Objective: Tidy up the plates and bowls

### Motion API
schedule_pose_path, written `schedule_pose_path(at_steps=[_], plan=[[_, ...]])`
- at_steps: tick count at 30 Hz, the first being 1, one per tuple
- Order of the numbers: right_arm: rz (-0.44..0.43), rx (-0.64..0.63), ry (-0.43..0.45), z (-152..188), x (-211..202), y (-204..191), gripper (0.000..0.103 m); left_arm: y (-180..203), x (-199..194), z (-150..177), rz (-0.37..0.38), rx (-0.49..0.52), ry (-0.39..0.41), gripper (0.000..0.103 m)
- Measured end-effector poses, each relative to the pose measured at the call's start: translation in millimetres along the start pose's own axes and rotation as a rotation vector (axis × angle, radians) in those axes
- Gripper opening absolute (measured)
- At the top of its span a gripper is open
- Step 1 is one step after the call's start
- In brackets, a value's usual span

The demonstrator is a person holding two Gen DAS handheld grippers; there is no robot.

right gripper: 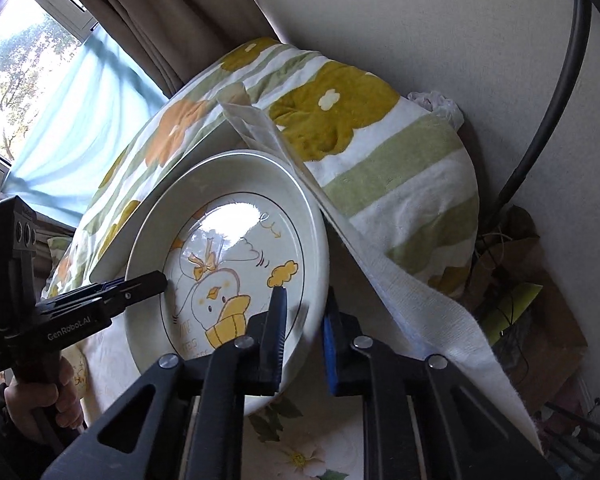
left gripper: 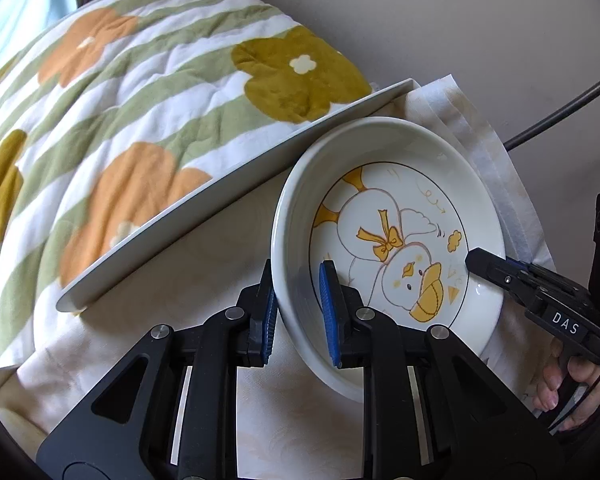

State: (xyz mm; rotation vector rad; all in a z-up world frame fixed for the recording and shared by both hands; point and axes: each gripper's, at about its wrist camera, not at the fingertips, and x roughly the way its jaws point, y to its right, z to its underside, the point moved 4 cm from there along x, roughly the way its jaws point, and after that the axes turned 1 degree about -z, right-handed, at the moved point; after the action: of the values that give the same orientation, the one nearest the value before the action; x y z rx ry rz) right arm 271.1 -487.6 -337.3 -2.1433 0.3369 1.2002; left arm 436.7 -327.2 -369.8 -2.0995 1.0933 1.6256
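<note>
A deep white plate (left gripper: 388,200) printed with a yellow cartoon duck lies on the cream tablecloth (left gripper: 204,264). My left gripper (left gripper: 298,276) is shut on the plate's near left rim, one blue pad inside the rim and one outside. In the same view my right gripper (left gripper: 474,262) reaches in from the right and is shut on the opposite rim. The right wrist view shows the plate (right gripper: 236,248) tilted, with my right gripper (right gripper: 306,300) clamped over its right rim. My left gripper (right gripper: 162,280) bites the left rim there, with a hand on its handle.
A flat white tray (left gripper: 220,196) lies just left of the plate, against a floral blanket (left gripper: 140,80). A white towel (right gripper: 380,272) drapes behind and right of the plate. A black cable (right gripper: 560,120) runs along the wall. A curtained window (right gripper: 40,80) is far left.
</note>
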Motion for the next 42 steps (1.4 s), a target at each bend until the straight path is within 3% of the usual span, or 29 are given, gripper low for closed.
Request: schedule_pose_path(at_steps=[9,19,30,36,42], plan=[[-0.025,-0.035,0.022,1,-14,-2,0.015,10,-27,6,-0.023,0.025,0.068,0.018],[-0.069,-0.149,0.101,13,-72,-36,0.015,21,-109,43,-0.053,0.012,0.199,0.018],[-0.154,-0.342,0.106,78,-138,-106,0.015,9,-223,159,-0.117,-0.111,0.321,0.018],[-0.227,-0.445,0.035,122,-136,-137,0.015,-9,-251,233,-0.182,-0.237,0.330,0.018],[-0.286,-0.563,-0.070,164,-113,-161,0.015,-31,-250,303,-0.225,-0.384,0.318,0.018]])
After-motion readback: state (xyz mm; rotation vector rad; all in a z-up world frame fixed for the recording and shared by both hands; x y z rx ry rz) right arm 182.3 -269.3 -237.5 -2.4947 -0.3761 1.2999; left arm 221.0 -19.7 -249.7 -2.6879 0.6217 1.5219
